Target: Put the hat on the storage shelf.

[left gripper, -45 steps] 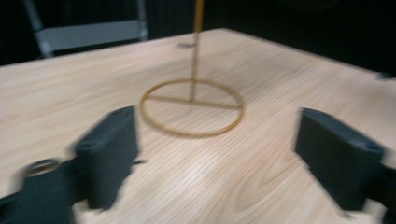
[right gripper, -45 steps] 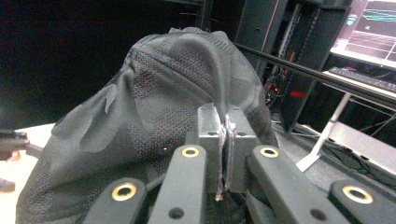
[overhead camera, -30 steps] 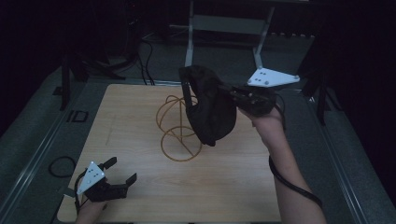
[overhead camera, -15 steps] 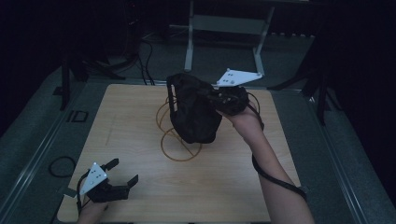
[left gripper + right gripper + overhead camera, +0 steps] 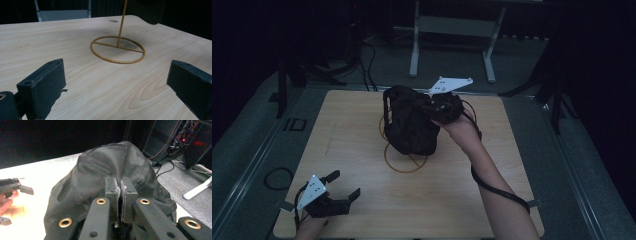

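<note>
Left gripper [image 5: 343,192] rests wide open and empty at the table's [image 5: 522,165] near left corner. Right gripper [image 5: 119,191] pinches the cap [image 5: 409,122] above the stand [image 5: 404,159] at mid-table; lower the crown squarely over the stand's top before release

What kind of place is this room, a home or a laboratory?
Probably a laboratory or recording studio: a light wooden table stands alone in a dark room, with black cables on the grey floor and electronic equipment racks behind.

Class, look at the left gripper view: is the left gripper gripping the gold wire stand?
No: the left gripper has its jaws wide apart over bare wooden table, with the gold wire stand farther off, untouched.
</note>
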